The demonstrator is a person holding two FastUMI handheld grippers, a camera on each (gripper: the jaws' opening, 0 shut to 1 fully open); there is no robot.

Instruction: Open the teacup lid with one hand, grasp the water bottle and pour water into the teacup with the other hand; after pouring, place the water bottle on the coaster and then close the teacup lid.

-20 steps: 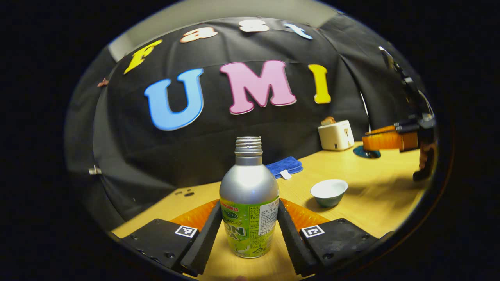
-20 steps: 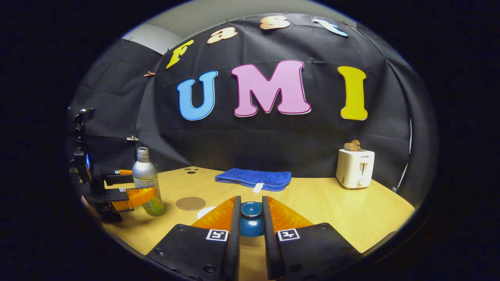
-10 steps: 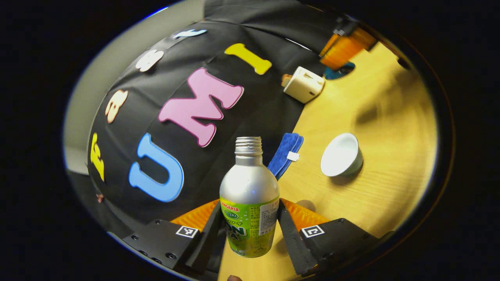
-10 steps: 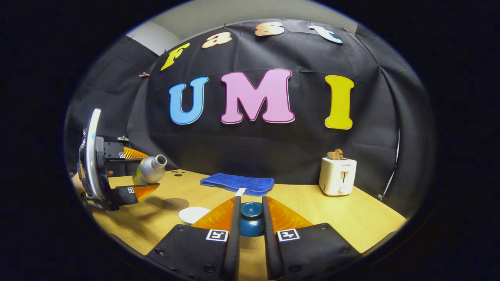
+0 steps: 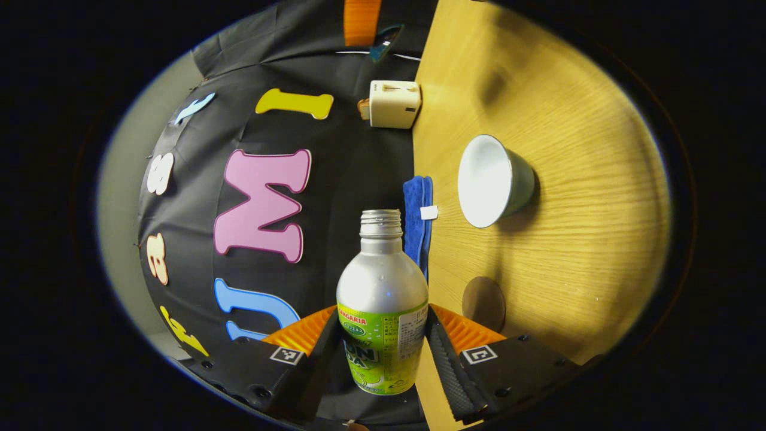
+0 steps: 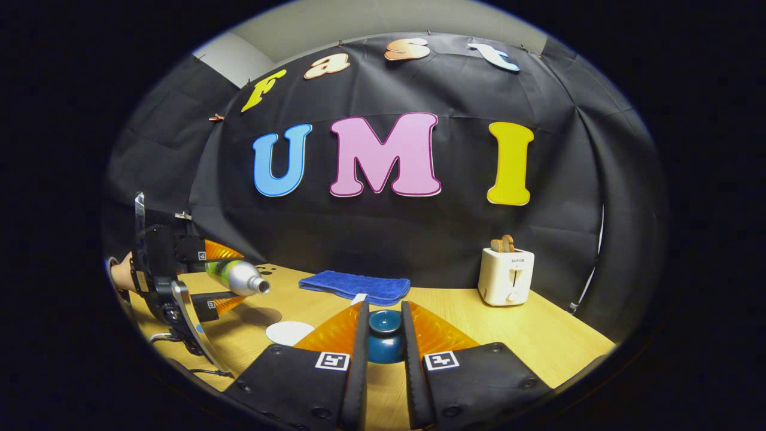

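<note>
The left gripper [image 5: 383, 353] is clamping both fingers on the labelled lower body of the water bottle [image 5: 382, 299], which has no cap on its threaded neck. In the right gripper view the bottle [image 6: 238, 278] is lying roughly level in the air above the table [image 6: 538, 335], its open mouth pointing toward the teacup [image 6: 289, 332] and slightly down (no water can be seen leaving it). In the left gripper view the teacup [image 5: 491, 179] is standing open on the wooden table [image 5: 586, 197] with a pale inside that is looking empty, though a little water would be hard to make out. The round brown coaster [image 5: 483, 302] is lying bare on the table near the teacup. The right gripper [image 6: 383, 353] is holding the dark blue teacup lid [image 6: 384, 336] pinched between its fingers, above the table and to the right of the teacup. A folded blue cloth [image 6: 354, 286] and a white toaster [image 6: 506, 276] are sitting at the back of the table.
</note>
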